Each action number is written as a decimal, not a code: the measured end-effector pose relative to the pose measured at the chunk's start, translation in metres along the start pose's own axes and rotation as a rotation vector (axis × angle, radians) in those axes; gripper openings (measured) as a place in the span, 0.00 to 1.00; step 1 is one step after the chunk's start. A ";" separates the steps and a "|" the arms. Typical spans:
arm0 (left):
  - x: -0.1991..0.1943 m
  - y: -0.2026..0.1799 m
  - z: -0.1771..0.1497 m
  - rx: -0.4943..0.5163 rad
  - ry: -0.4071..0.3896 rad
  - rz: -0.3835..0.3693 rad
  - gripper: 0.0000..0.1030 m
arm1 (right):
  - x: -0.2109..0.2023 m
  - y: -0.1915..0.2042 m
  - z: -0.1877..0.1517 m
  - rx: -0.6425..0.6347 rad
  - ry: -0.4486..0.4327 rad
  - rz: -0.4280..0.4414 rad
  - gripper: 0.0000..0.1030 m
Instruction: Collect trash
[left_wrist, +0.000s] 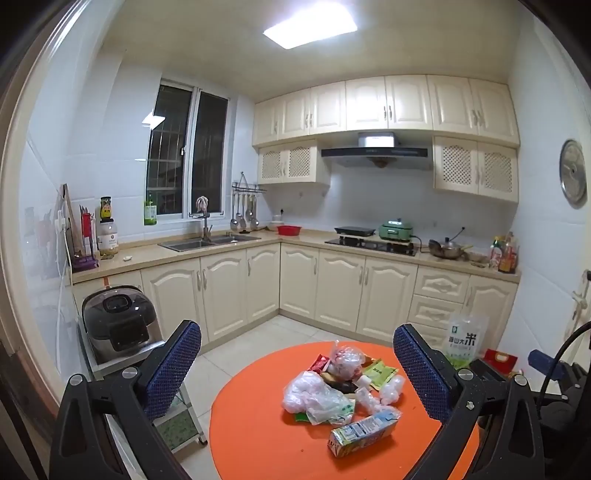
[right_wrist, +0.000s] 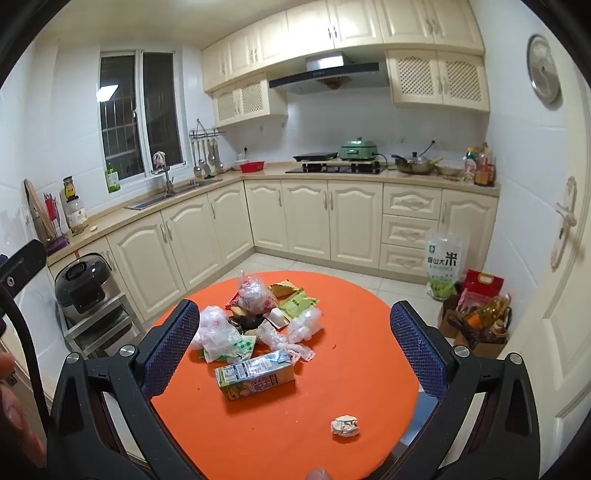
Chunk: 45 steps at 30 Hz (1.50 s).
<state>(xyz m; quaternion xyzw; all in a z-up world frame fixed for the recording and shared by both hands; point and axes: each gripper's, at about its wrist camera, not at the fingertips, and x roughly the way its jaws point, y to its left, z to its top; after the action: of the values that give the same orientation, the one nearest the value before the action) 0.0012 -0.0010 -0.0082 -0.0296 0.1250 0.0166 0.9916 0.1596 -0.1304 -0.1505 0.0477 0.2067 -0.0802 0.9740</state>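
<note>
Both grippers wide open, empty, above the orange round table (right_wrist: 369, 332).

Left gripper (left_wrist: 297, 369): trash pile (left_wrist: 332, 384) sits between the fingers, not touched; juice carton (left_wrist: 364, 434) at 5 o'clock of the pile. Right gripper (right_wrist: 295, 345): carton (right_wrist: 255, 374) between the fingers, pile (right_wrist: 258, 314) at 12 behind it, crumpled paper ball (right_wrist: 344, 425) at 5, well apart. Rice bag (right_wrist: 441, 266) on the floor at 2, big character "米" legible; carton print unreadable.

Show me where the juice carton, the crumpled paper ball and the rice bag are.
juice carton (right_wrist: 255, 374): right wrist view, its side panel.
crumpled paper ball (right_wrist: 345, 425): right wrist view, its middle.
rice bag (right_wrist: 442, 264): right wrist view, its printed front.
</note>
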 end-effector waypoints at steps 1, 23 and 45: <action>-0.001 -0.001 0.001 -0.001 0.000 0.000 0.99 | -0.001 0.000 0.001 -0.002 -0.002 0.000 1.00; -0.001 0.001 -0.002 0.026 -0.007 -0.027 0.99 | 0.006 0.008 0.001 -0.014 -0.001 0.008 1.00; -0.002 -0.002 -0.001 0.030 -0.009 -0.028 0.99 | 0.006 0.007 0.000 -0.014 -0.005 0.007 1.00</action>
<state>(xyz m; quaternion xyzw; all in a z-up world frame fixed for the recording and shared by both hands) -0.0009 -0.0032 -0.0090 -0.0165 0.1206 0.0010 0.9926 0.1664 -0.1247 -0.1527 0.0413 0.2048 -0.0752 0.9750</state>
